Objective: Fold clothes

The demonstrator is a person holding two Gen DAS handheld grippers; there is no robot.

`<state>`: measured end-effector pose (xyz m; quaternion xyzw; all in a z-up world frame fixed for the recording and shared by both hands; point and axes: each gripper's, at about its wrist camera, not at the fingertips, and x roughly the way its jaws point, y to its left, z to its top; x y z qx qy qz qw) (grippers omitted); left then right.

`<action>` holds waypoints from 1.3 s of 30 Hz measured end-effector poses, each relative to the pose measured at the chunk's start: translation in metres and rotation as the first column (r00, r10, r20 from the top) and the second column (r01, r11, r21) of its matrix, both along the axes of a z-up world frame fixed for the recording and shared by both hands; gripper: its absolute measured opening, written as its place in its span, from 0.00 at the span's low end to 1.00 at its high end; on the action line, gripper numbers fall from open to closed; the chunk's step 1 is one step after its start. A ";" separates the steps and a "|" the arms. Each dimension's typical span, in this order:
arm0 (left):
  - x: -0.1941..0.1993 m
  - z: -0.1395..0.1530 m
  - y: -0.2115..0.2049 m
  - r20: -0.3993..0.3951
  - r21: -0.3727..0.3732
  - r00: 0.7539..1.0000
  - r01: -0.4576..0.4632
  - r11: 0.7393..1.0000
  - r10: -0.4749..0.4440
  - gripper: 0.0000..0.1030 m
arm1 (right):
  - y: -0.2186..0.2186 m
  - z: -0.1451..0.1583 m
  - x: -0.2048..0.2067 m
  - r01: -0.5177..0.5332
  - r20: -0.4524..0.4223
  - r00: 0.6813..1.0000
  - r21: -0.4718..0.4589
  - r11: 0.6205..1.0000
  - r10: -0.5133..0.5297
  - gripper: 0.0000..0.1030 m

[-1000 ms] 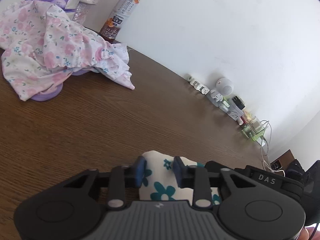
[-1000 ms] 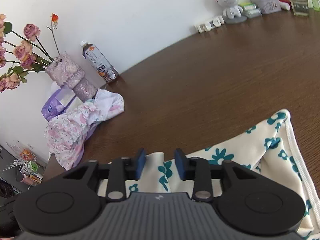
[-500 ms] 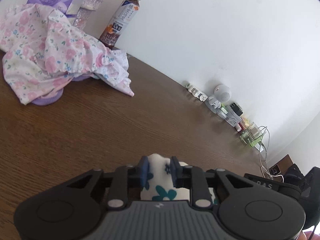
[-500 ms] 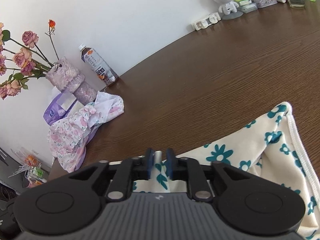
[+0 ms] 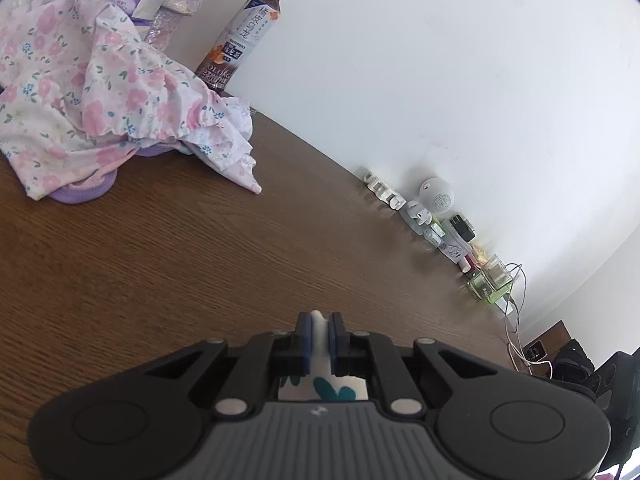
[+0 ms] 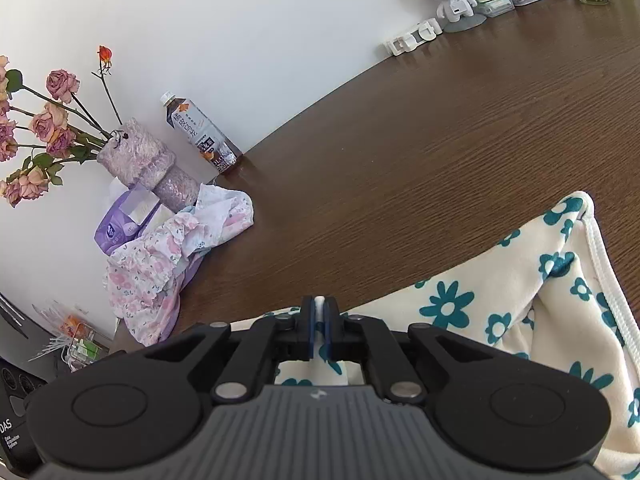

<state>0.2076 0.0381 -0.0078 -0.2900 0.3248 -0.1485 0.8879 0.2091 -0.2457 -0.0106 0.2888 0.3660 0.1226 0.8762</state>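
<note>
Two pinches are set, one per gripper. Left gripper (image 5: 319, 334): blue-padded fingers pressed onto a small tuft of the cream cloth garment with teal flower print (image 5: 332, 387), which shows only at the bottom centre of the left wrist view, between and under the fingers. Right gripper (image 6: 319, 330): fingers pinched nearly together on a thin fold of the same garment's edge. In the right wrist view the garment (image 6: 560, 300) spreads across the lower right of the frame on the dark brown wooden table (image 6: 440, 152), a ribbed white hem running down its right side. Judged step: grasp complete, lift and carry of the held edge over the body of the cloth pending. To do it well: raise both grippers together at matched height so the edge stays taut and level, keep the spacing between them fixed to avoid a sag or bunching, and lay the edge down square with the opposite hem before releasing. Risk: both bites look shallow, so a quick pull could slip the cloth out. Pink floral crumpled garment (image 5: 104, 96) lies at upper left, well apart, just beside a brown tea bottle (image 5: 240, 36); it is not in the way.
</note>
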 end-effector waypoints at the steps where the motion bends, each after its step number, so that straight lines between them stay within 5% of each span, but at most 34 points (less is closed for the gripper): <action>1: 0.000 -0.001 0.000 -0.001 -0.003 1.000 -0.005 1.000 0.005 0.07 | 0.000 0.000 0.000 0.000 -0.001 1.000 0.001 1.000 0.000 0.04; 4: -0.002 0.000 0.002 -0.005 -0.008 1.000 -0.019 1.000 0.019 0.10 | 0.000 0.000 0.000 0.000 0.000 1.000 0.004 1.000 0.000 0.05; 6: -0.005 0.003 0.003 -0.002 -0.004 1.000 -0.017 1.000 0.017 0.19 | -0.002 0.005 -0.006 0.012 0.019 1.000 0.007 1.000 -0.012 0.24; 8: -0.012 0.008 0.005 0.014 -0.001 1.000 -0.012 1.000 0.012 0.42 | -0.005 0.012 -0.017 0.010 0.053 0.999 -0.015 1.000 -0.010 0.43; 17: -0.037 0.010 0.005 -0.034 0.028 0.999 0.036 0.999 -0.035 0.35 | -0.001 0.015 -0.044 -0.040 0.044 0.998 -0.083 0.996 0.043 0.37; 20: -0.040 0.005 0.005 -0.041 0.012 0.998 0.052 0.999 -0.051 0.18 | 0.001 0.011 -0.048 -0.057 0.037 0.997 -0.072 0.996 0.060 0.09; 22: -0.040 0.000 0.006 -0.046 -0.012 0.998 0.048 0.999 -0.048 0.14 | 0.001 0.009 -0.049 -0.056 0.042 0.997 -0.070 0.996 0.059 0.05; 27: -0.045 -0.001 0.008 -0.043 -0.039 0.999 0.027 0.999 -0.029 0.16 | -0.005 0.002 -0.050 -0.040 0.034 0.999 -0.014 0.999 0.041 0.07; 29: -0.051 0.002 0.008 -0.037 -0.029 0.999 0.022 0.999 -0.023 0.31 | -0.006 0.005 -0.058 -0.037 0.043 0.998 -0.023 0.999 0.038 0.18; 31: -0.060 0.006 0.008 -0.028 -0.009 0.999 0.032 0.999 -0.032 0.35 | -0.006 0.010 -0.069 -0.043 0.061 0.997 -0.046 0.998 0.045 0.32; 37: -0.078 0.001 0.010 -0.049 0.013 0.997 0.067 0.998 -0.067 0.23 | 0.001 0.015 -0.096 -0.061 0.070 0.995 -0.132 0.989 0.071 0.31; 39: -0.080 0.001 0.006 -0.034 0.029 0.997 0.073 0.997 -0.072 0.20 | 0.004 0.013 -0.097 -0.070 0.064 0.995 -0.137 0.988 0.079 0.14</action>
